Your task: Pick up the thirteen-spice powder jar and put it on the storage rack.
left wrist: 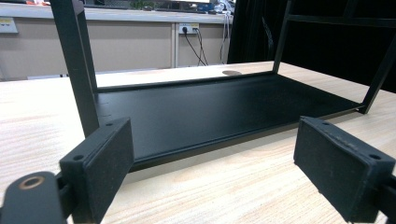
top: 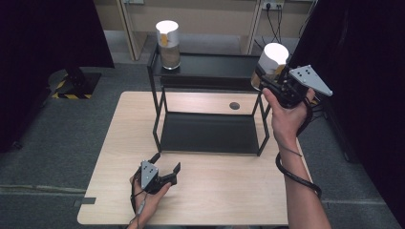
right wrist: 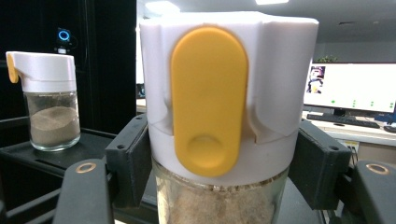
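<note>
While the right gripper (right wrist: pixel 219 172) clamps the held jar (right wrist: pixel 219 116) at the base of its white cap, the glass below is cut off by the frame; no label or writing can be read. Item sits raised at the right end of the black rack (top: pixel 205 67), upper shelf level. Second jar (top: pixel 168 44) stands at the shelf's left end, cap glare-washed. Left gripper (top: pixel 167 164) rests on the table (top: pixel 229 191), jaws wide, holding nothing.

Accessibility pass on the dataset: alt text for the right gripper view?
The right gripper is clamped on a glass spice jar with a white lid and yellow flip tab, close to the camera. A second, matching jar stands on the black shelf behind, at left.
</note>
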The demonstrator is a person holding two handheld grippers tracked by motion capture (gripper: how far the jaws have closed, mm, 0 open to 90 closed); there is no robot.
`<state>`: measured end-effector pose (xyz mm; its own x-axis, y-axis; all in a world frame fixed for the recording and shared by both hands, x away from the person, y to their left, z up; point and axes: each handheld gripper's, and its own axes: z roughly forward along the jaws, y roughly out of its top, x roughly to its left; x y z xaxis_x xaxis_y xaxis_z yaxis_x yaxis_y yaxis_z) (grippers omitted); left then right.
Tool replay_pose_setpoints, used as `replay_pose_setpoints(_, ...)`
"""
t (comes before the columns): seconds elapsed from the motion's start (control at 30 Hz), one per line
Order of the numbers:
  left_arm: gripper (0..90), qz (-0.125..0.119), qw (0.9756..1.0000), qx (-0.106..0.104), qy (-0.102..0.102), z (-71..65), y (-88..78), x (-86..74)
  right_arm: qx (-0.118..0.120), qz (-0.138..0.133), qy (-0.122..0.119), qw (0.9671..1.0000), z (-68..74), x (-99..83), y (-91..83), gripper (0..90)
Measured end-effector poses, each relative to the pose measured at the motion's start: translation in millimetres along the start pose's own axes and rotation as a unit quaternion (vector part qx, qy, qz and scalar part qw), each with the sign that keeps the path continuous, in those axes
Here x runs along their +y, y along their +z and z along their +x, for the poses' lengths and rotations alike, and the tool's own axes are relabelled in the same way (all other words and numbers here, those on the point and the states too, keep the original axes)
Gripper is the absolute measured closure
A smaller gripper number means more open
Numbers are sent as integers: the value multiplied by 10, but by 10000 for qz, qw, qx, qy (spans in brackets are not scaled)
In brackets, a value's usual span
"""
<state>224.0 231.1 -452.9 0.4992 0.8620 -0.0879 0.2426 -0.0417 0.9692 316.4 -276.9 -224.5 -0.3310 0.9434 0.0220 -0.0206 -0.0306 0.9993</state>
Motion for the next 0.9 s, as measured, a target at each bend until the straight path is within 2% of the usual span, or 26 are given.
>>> replay_pose_setpoints(0.4,114,-4,10000,-6,-9,3,0,-1,-100,33,15,9999,-2,92,99,308)
replay_pose_setpoints(0.9,113,-7,10000,-6,8,3,-2,-3,-302,217,32,9993,-55,239,308,308)
